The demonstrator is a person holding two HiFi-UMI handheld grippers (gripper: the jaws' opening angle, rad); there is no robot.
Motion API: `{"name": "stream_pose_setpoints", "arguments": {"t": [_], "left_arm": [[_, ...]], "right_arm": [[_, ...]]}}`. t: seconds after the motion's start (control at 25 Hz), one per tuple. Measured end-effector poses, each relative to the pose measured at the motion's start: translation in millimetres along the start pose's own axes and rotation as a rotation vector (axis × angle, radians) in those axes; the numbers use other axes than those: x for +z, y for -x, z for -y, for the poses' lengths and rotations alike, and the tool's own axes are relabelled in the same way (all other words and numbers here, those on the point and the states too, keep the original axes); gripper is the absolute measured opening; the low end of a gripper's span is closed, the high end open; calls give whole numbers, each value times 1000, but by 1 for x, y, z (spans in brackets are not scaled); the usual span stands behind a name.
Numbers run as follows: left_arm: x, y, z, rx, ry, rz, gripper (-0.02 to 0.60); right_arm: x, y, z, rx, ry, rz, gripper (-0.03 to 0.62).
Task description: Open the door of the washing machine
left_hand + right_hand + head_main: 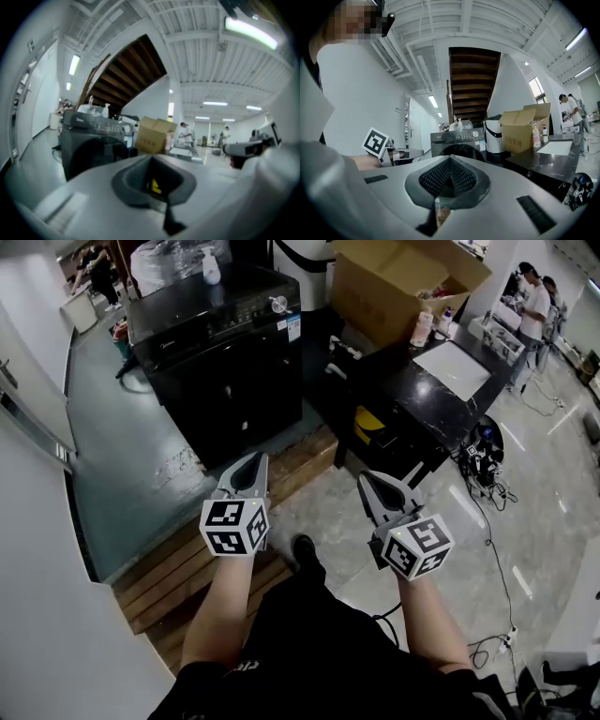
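Observation:
The black front-loading washing machine point(217, 343) stands a few steps ahead, its round dark door point(234, 399) shut. It also shows in the left gripper view point(89, 140) and the right gripper view point(457, 139). My left gripper point(251, 463) is held out in mid-air, shut with nothing in it, pointing toward the machine from well short of it. Beside it, my right gripper point(366, 480) is also shut and empty, at about the same distance. From the right gripper view the left gripper point(398, 154) appears at the left.
A wooden plank step point(178, 577) lies between me and the machine. A black table point(422, 404) with a white sheet stands to the right, behind it a large cardboard box point(394, 287). Bottles point(211, 266) sit on the washer. People point(536, 306) stand far right; cables point(487, 465) trail on the floor.

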State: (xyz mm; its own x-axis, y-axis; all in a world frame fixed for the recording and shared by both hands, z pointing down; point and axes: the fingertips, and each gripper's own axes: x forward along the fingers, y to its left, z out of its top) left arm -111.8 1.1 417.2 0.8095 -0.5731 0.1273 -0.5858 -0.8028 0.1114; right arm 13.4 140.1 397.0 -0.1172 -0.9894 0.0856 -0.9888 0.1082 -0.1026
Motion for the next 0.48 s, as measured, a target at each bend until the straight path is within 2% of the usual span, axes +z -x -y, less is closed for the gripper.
{"name": "stream_pose_setpoints", "arguments": {"t": [0.28,0.48], "left_arm": [[17,-108,-38,-8,4,-34,9],[32,-173,-66,-6,3,-46,9]], "right_arm": [[10,-84,82,-26,-34,-34,-6],[20,-151,120,5,-39,-61,-6]]}}
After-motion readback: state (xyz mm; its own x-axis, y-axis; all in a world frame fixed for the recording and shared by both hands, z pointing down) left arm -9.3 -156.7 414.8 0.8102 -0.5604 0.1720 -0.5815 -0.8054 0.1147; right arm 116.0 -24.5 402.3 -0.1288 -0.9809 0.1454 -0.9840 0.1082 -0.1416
